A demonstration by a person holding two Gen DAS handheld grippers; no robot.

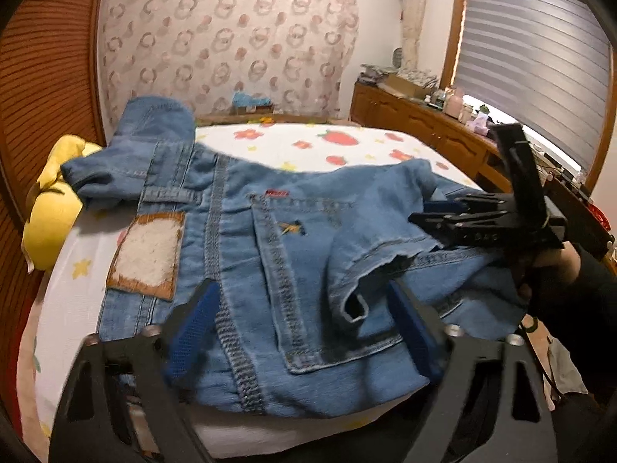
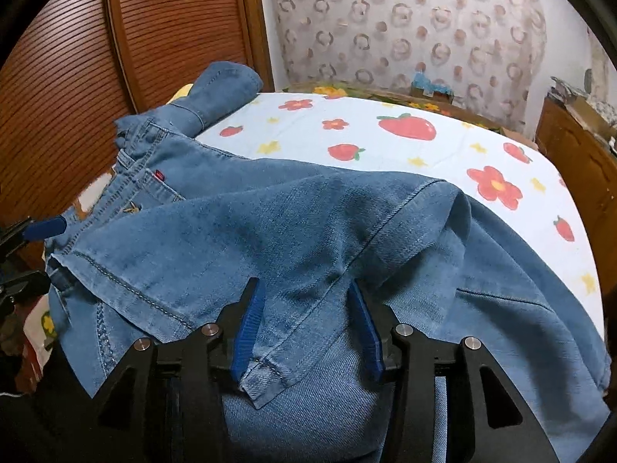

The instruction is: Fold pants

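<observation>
Left wrist view: jeans (image 1: 246,254) lie bunched at the bed's (image 1: 347,142) near-left corner, left claw (image 1: 304,328) spread above them. Right claw (image 2: 304,320) stands parted around a folded denim leg, pads not pressing.

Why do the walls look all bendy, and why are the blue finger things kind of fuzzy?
Left wrist view: the fisheye lens bows the wooden door and blind; the left gripper pads look smeared. Right wrist view: the same curving at the edges, jeans fairly sharp, soft indoor light.
</observation>
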